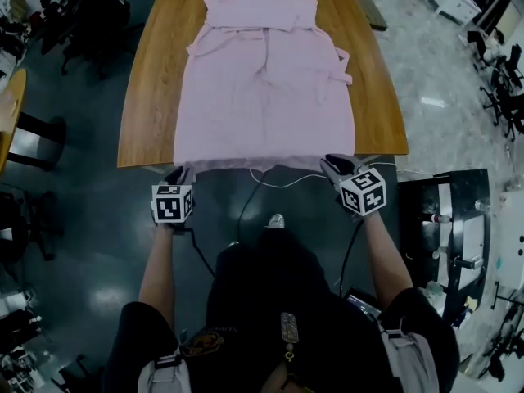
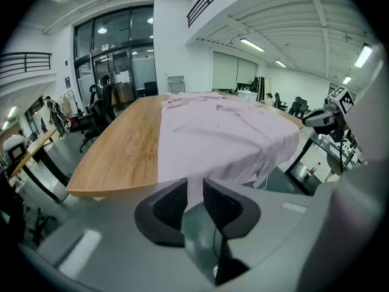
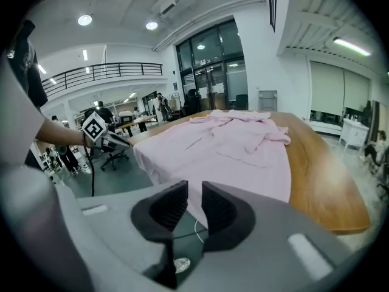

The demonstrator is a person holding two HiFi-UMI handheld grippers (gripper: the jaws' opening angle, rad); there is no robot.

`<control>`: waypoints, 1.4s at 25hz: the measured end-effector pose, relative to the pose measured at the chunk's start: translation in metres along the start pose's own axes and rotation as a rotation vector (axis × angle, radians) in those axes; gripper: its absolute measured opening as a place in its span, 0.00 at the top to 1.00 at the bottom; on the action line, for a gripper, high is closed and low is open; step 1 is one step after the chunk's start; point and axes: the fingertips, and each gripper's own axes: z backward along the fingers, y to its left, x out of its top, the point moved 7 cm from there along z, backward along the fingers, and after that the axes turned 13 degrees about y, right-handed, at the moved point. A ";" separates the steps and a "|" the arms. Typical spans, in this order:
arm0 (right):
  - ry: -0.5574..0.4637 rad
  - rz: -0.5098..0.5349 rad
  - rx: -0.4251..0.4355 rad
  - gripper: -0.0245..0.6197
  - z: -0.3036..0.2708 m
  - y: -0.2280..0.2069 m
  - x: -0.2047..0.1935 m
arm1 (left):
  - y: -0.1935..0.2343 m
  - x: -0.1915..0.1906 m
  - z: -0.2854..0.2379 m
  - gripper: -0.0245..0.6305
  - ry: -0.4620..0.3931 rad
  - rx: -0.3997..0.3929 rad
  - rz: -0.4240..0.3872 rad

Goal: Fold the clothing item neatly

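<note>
A pink garment (image 1: 262, 88) lies spread flat on the wooden table (image 1: 151, 80), collar end far, and its hem droops over the near edge. My left gripper (image 1: 178, 173) sits at the hem's left corner and my right gripper (image 1: 330, 164) at its right corner. In the left gripper view the jaws (image 2: 194, 185) stand a narrow gap apart, and the pink cloth (image 2: 225, 132) shows through it. The right gripper (image 3: 194, 190) has a similar gap facing the cloth (image 3: 225, 142). I cannot tell whether the hem lies between either pair of pads.
A white cable (image 1: 282, 182) hangs below the table's near edge. A black cabinet (image 1: 458, 228) stands at the right. A round wooden table (image 1: 8, 113) and office chairs (image 1: 90, 23) are at the left. The person's shoe (image 1: 276, 219) is under the hem.
</note>
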 end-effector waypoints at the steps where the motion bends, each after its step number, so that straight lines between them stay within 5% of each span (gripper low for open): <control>1: 0.010 0.004 -0.004 0.86 -0.001 0.004 -0.006 | 0.002 -0.007 -0.003 0.82 0.011 -0.007 0.007; 8: 0.012 -0.032 -0.073 0.94 -0.009 0.049 -0.028 | 0.019 -0.035 -0.015 0.68 -0.001 -0.091 0.041; 15: 0.114 -0.134 -0.149 0.92 -0.013 0.077 -0.059 | 0.031 -0.045 -0.030 0.59 0.001 -0.148 0.005; 21: 0.137 -0.231 -0.136 0.62 -0.018 0.030 -0.085 | 0.034 -0.040 -0.057 0.57 0.023 -0.136 0.001; 26: 0.128 -0.234 -0.136 0.41 -0.036 -0.027 -0.101 | 0.029 -0.041 -0.078 0.43 -0.013 -0.177 0.035; 35: 0.099 -0.116 -0.063 0.33 -0.080 -0.093 -0.108 | 0.010 -0.026 -0.112 0.33 -0.085 -0.245 -0.032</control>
